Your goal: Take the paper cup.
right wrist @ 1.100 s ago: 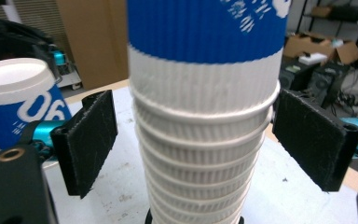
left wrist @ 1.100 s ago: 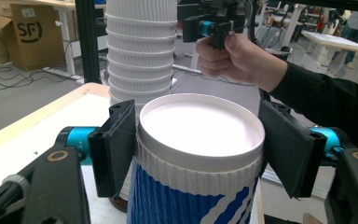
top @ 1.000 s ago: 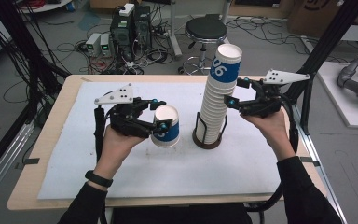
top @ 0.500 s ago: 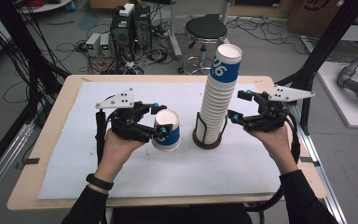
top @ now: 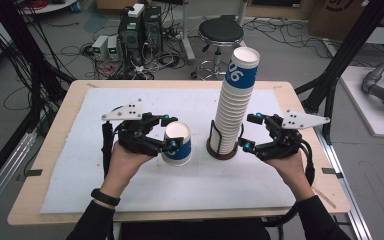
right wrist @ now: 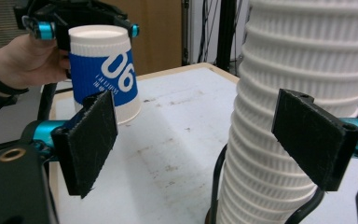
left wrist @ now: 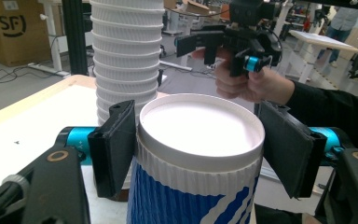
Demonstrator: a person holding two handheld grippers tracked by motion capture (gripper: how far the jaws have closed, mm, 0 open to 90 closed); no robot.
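One tall stack of ribbed cups is standing in its dark holder on the counter, between the two tongs, and it is no longer being touched. The right tongs, which were pressed against the stack's upper part a second ago, are now lowering and pulling back to its base; they are spread wide, with nothing between the pads, and the stack is sitting just ahead of them, off toward one pad. So I'd judge the peeling-off step is finished. The left tongs are keeping their grip on a single blue-and-white cup, upside down, its white bottom facing up, pads pressing both sides just under that end. They have drifted slightly away from the stack, probably to set the cup down.
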